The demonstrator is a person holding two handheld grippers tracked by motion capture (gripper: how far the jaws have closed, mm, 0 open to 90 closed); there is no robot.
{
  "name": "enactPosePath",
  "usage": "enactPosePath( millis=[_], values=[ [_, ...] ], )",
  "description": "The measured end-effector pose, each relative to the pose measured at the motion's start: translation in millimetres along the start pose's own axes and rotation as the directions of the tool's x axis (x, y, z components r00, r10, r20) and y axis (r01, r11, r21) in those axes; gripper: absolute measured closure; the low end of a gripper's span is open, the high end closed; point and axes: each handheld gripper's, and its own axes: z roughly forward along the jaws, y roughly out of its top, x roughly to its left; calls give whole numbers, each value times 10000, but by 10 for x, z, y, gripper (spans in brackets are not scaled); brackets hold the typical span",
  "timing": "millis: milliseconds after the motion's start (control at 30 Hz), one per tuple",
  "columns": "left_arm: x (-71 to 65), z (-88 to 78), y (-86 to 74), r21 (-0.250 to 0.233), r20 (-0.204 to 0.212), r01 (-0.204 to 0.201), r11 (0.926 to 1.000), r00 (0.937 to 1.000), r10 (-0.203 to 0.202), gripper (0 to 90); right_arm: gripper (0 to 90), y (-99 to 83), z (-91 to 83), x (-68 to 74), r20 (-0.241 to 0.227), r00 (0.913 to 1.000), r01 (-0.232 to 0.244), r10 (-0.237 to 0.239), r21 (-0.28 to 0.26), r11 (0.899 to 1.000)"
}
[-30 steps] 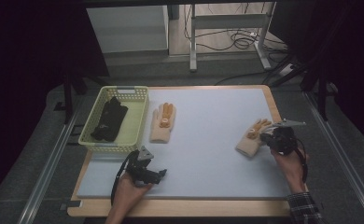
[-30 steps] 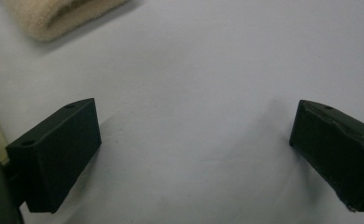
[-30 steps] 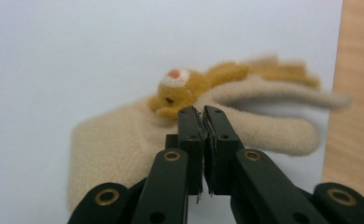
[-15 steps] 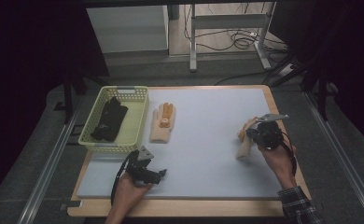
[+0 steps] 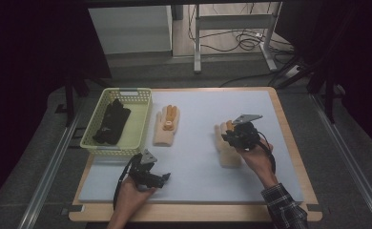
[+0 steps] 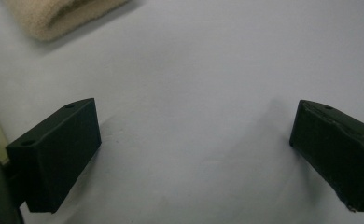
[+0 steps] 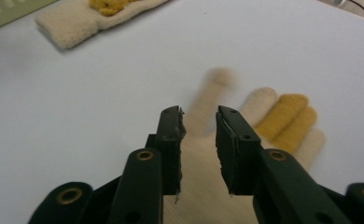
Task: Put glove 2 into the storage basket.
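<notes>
Right hand-held gripper (image 5: pixel 237 135) just opening, basket (image 5: pixel 137 130) holding black gloves (image 5: pixel 110 122)

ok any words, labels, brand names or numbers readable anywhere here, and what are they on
None can be read.
cream gloves: no print or tag to be seen.
green basket and the black gloves in it: no label shows.
left tongs and right tongs: plain black, no markings.
table mat: blank.
</notes>
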Motion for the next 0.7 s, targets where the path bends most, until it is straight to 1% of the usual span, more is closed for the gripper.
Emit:
enactPosePath(
  millis=[67,133,167,233,333,433,467,533,567,700],
  values=[
    [0,0,0,1,-1,4,10000,10000,-4,20,684,-21,0,-34,186,9998,-6,5,44,10000],
    [-2,2,0,-32,3,36,10000,10000,-36,20,703,-67,-13,-82,402,9992,-14,9,130,9999],
    [-1,2,0,-16,-1,20,10000,10000,-20,20,753,-102,-22,-111,516,9987,-42,31,202,9998],
    [-1,2,0,-13,-4,19,10000,10000,-19,20,815,-190,-34,-177,734,9972,-157,132,334,9993],
    [0,0,0,2,-2,0,10000,10000,0,19,848,-344,-34,-283,1078,9935,-423,367,499,9979],
    [0,0,1,3,-3,4,10000,10000,-4,20,849,-504,-15,-381,1137,9904,-857,784,609,9945],
    [0,1,1,0,-3,2,10000,10000,-2,20,849,-551,-9,-399,1119,9891,-1031,953,667,9924],
    [1,1,1,2,-2,3,10000,10000,-3,20,848,-630,8,-413,995,9882,-1232,1161,681,9900],
    [1,1,0,1,-3,2,10000,10000,-2,19,848,-660,17,-403,900,9884,-1282,1219,676,9894],
    [3,-1,1,29,-6,-30,10000,10000,30,20,848,-712,53,-303,558,9920,-1165,1132,601,9914]
  ],
)
